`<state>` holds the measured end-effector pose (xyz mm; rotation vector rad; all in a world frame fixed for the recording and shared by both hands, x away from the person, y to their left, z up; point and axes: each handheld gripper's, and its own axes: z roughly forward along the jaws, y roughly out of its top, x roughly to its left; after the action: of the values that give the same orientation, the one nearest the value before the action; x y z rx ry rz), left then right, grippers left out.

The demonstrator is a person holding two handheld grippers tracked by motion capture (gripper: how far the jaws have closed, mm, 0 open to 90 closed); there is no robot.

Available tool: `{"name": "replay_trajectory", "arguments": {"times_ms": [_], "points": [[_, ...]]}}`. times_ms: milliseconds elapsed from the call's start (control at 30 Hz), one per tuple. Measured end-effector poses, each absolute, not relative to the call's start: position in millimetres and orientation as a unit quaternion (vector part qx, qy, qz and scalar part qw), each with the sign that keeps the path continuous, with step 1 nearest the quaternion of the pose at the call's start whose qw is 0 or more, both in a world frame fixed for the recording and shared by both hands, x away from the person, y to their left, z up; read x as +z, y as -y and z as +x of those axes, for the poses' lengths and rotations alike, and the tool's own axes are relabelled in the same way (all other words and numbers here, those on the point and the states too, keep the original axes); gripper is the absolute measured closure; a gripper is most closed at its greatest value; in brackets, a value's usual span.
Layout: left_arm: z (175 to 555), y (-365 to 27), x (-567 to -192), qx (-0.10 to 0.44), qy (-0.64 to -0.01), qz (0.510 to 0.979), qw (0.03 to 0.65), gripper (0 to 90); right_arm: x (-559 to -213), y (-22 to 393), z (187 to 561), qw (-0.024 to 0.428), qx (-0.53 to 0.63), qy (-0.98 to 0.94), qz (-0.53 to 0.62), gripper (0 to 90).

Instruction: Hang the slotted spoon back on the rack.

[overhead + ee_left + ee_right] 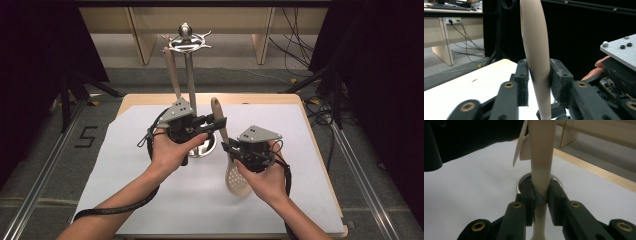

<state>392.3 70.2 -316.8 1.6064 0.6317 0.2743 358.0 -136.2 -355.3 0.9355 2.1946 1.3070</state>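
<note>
A pale wooden slotted spoon [237,177] stands nearly upright over the white table sheet, head down and handle up. My right gripper [227,148] is shut on its neck just above the head; in the right gripper view the pads pinch the spoon's neck [541,150] from both sides of the gripper [540,195]. My left gripper [220,124] holds the same spoon higher up. In the left gripper view both pads of that gripper [539,77] lie against the spoon's handle [535,37].
A metal utensil stand [190,80] rises at the table's middle, with its round base [520,182] just behind the spoon. Another wooden utensil [171,70] hangs from its top hooks. The table's wooden edge [320,150] runs at the right.
</note>
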Motion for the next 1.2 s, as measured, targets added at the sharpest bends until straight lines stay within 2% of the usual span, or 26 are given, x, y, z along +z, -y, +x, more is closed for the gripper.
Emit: {"name": "replay_trajectory", "arguments": {"times_ms": [367,533,633,767,867,933,967,1067,1200], "points": [[392.8,-76.0,-307.9,0.104,-0.251,0.709,0.651,73.5,-352.7,134.3,358.2,0.208,0.484,-0.786,0.323,76.7],[394.9,-81.9,-305.3,0.100,-0.220,0.726,0.644,73.8,-349.9,135.7,359.0,0.204,0.519,-0.782,0.279,63.9],[397.6,-87.7,-305.6,0.084,-0.211,0.726,0.649,73.9,-347.0,140.3,360.4,0.188,0.527,-0.789,0.254,60.7],[403.4,-96.4,-304.9,0.060,-0.186,0.727,0.658,73.9,-347.8,143.8,360.4,0.189,0.533,-0.786,0.248,59.4],[407.4,-101.5,-304.0,0.055,-0.168,0.732,0.658,73.9,-349.9,145.5,355.3,0.164,0.531,-0.786,0.270,58.5],[409.2,-103.9,-304.5,0.056,-0.161,0.735,0.656,73.9,-351.7,148.4,357.5,0.187,0.537,-0.784,0.248,57.5],[410.1,-105.3,-304.5,0.060,-0.153,0.740,0.652,73.9,-352.2,148.5,353.6,0.170,0.534,-0.784,0.267,57.1],[411.8,-107.9,-303.5,0.064,-0.145,0.746,0.647,73.8,-355.5,151.4,352.5,0.180,0.537,-0.780,0.266,56.7],[415.0,-114.0,-300.5,0.064,-0.140,0.746,0.648,73.8,-357.1,156.4,348.3,0.167,0.527,-0.783,0.286,56.7]]}}
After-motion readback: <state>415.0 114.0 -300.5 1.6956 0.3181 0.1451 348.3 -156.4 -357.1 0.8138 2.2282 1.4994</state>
